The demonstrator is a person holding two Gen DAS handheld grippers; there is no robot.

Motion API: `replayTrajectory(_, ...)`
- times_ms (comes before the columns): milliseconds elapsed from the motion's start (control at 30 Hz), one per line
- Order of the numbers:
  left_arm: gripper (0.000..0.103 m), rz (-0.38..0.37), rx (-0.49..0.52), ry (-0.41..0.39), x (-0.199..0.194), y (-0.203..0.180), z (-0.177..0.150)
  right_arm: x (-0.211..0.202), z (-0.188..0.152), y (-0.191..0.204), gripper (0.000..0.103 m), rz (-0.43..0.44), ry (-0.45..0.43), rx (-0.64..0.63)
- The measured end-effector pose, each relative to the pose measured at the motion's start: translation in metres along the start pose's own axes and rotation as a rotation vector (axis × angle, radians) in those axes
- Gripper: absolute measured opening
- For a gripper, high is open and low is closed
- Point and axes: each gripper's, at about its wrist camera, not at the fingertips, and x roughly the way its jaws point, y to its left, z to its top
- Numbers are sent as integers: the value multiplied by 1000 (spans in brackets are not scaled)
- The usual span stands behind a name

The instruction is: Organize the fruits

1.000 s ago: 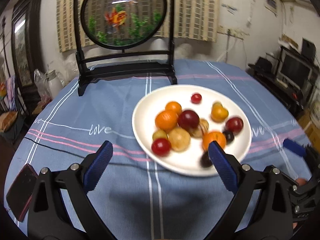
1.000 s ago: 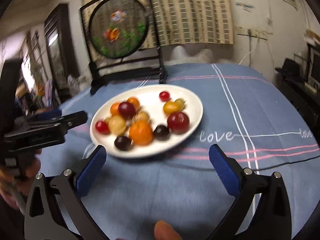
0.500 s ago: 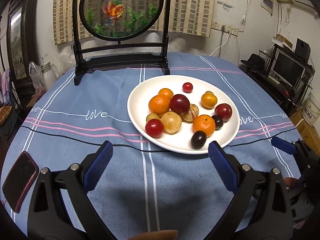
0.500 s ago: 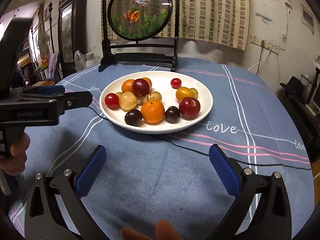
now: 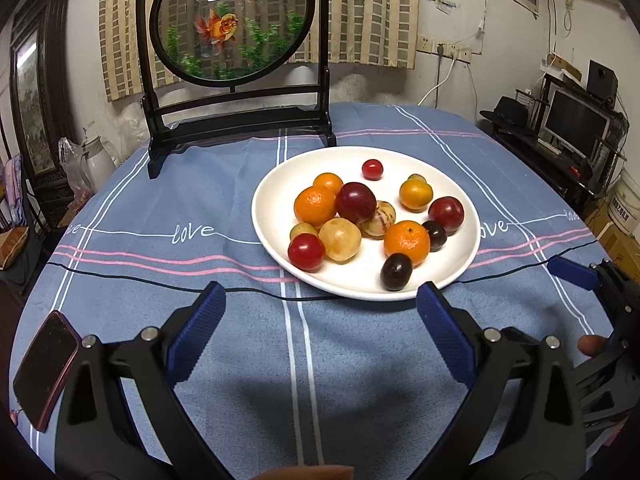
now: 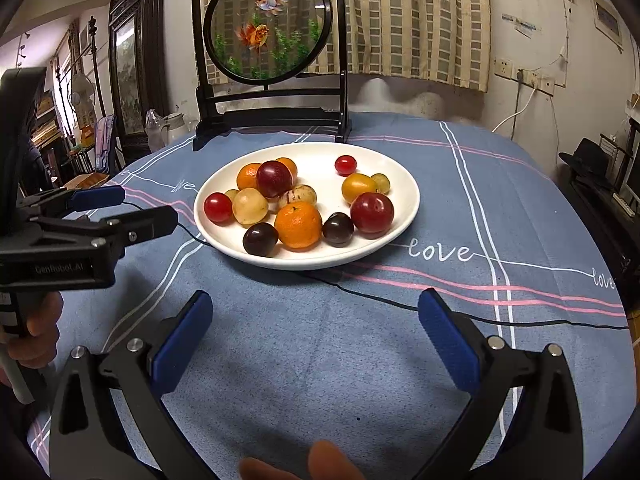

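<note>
A white plate [image 5: 276,252] on the blue tablecloth holds several fruits: oranges [image 5: 407,242], red plums [image 5: 356,202], dark plums [image 5: 396,272], a pale yellow fruit [image 5: 340,239] and small red tomatoes [image 5: 306,252]. The plate also shows in the right wrist view [image 6: 404,216]. My left gripper [image 5: 320,320] is open and empty, just short of the plate's near rim. My right gripper [image 6: 316,332] is open and empty, further back from the plate. The left gripper [image 6: 120,208] shows at the left of the right wrist view.
A round goldfish screen on a black stand [image 5: 236,120] stands behind the plate. A phone [image 5: 46,364] lies near the table's left edge. A thin black cable [image 5: 160,282] runs across the cloth under the plate's near rim. Furniture and a monitor [image 5: 576,124] are at the right.
Both grippers have drawn back and steadied; the plate now sits a bit further from the fingers and more centred. Both stay open and empty.
</note>
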Motion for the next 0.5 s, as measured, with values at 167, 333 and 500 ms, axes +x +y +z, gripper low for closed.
replayTrajectory(167, 98, 6, 6, 9, 2, 0, -1, -1, 0, -2, 102, 0, -2, 8)
replayTrajectory(333, 98, 8, 5, 13, 3, 0, -1, -1, 0, -2, 102, -2, -2, 8)
replayTrajectory(500, 98, 8, 7, 10, 2, 1, -2, 0, 0, -4, 102, -3, 0, 15)
